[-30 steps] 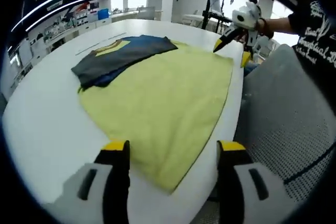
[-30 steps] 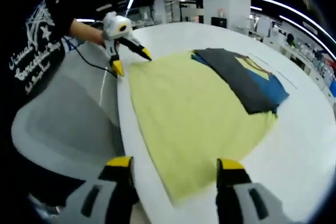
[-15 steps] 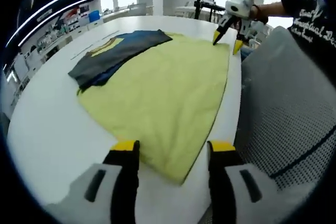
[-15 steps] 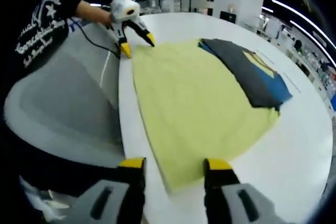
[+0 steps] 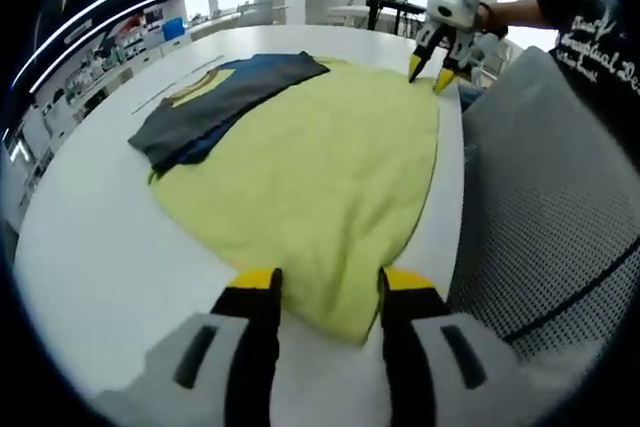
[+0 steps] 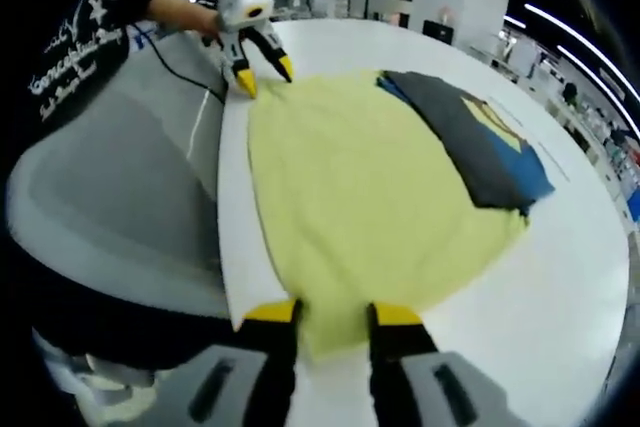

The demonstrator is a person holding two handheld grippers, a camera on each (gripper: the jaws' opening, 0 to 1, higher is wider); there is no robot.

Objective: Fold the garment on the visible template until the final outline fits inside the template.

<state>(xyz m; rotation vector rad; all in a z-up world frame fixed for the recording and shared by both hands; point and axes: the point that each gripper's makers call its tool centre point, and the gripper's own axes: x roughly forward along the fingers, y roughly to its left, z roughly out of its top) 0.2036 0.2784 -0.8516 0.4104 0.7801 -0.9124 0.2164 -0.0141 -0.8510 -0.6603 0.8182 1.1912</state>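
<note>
**Both tongs at the near corners of the yellow garment**

A yellow garment (image 5: 310, 172) lies spread flat on a white table (image 5: 90, 247), with its long edge running close to the table's rim beside a grey mesh chair (image 5: 540, 217). At its far side a dark grey, blue and yellow folded cloth (image 5: 215, 102) lies partly over it and partly on the bare table.

In the left gripper view, the left tongs (image 5: 330, 282) sit at one corner of the garment. Their yellow-tipped jaws stand a narrow gap apart with the rounded yellow corner lying between them. The fabric fills the gap, but whether the jaws actually pinch it cannot be told. Far across the garment, the right tongs (image 5: 432, 72) show at the opposite corner, their two yellow tips pointing down onto the cloth near the table edge, held by a person's hand (image 5: 487, 25) in a dark printed sleeve.

In the right gripper view, the right tongs (image 6: 334, 315) likewise have their jaws narrowly apart, with the garment's (image 6: 360, 187) corner between the tips at the table (image 6: 560, 287) edge. Again, a firm grip is not clear. The left tongs (image 6: 262, 75) appear at the far corner, tips slightly spread and touching the yellow edge. The folded cloth (image 6: 480, 142) lies to the right, the chair (image 6: 110, 207) to the left.
</note>
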